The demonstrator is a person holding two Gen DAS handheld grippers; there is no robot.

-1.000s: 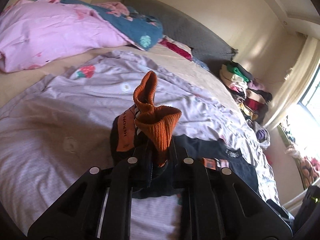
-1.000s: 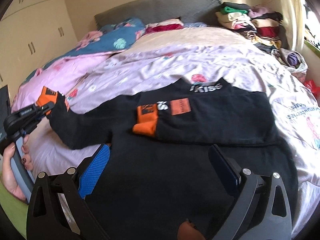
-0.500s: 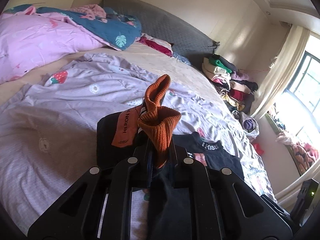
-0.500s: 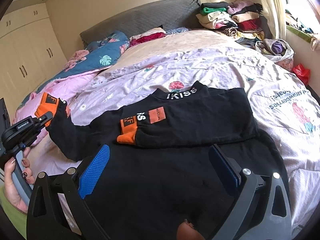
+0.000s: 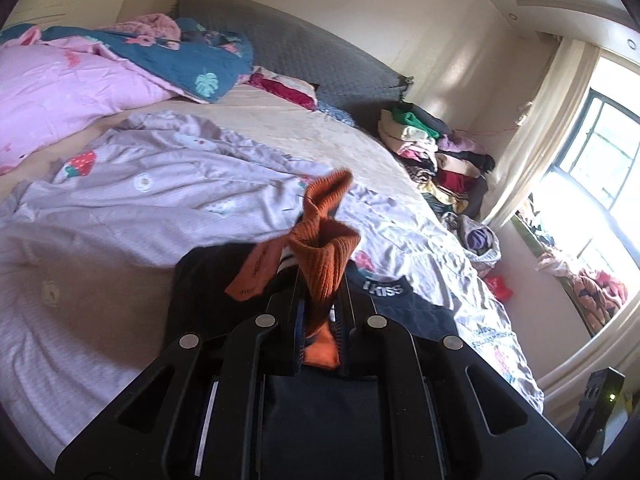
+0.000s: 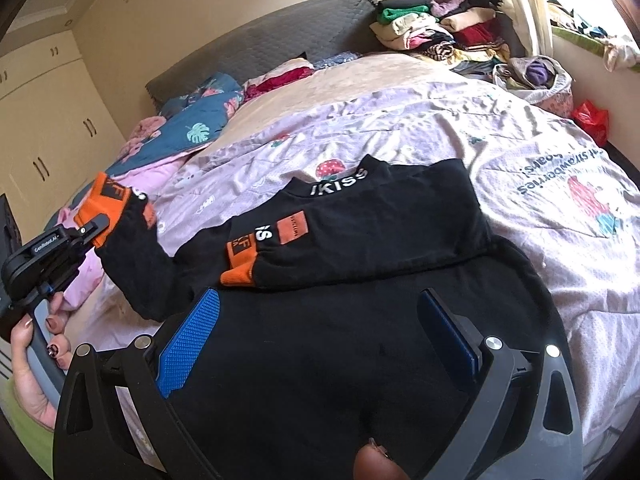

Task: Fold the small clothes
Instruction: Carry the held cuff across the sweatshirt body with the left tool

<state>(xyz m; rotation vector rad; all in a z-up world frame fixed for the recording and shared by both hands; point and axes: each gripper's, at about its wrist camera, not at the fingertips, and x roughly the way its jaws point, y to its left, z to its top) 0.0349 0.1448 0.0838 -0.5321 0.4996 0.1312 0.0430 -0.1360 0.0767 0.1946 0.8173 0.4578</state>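
**Left sleeve swinging toward the chest**

While the left tongs [image 5: 318,312] are clenching the orange cuff [image 5: 324,260], they are carrying it farther in over the black sweater [image 6: 360,340] than a second ago, so the second sleeve fold is likely under way. Released and gaping, the right tongs [image 6: 320,332] are hovering over the hem. Already folded, the other sleeve [image 6: 360,236] is lying across the chest. Rumpled lilac sheet [image 6: 440,120] and a clothes pile [image 6: 440,28] are sitting well apart, blocking nothing.

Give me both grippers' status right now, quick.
Left gripper: closed on the orange cuff of the black sweater, sleeve lifted.
Right gripper: open, holding nothing, above the sweater's body.
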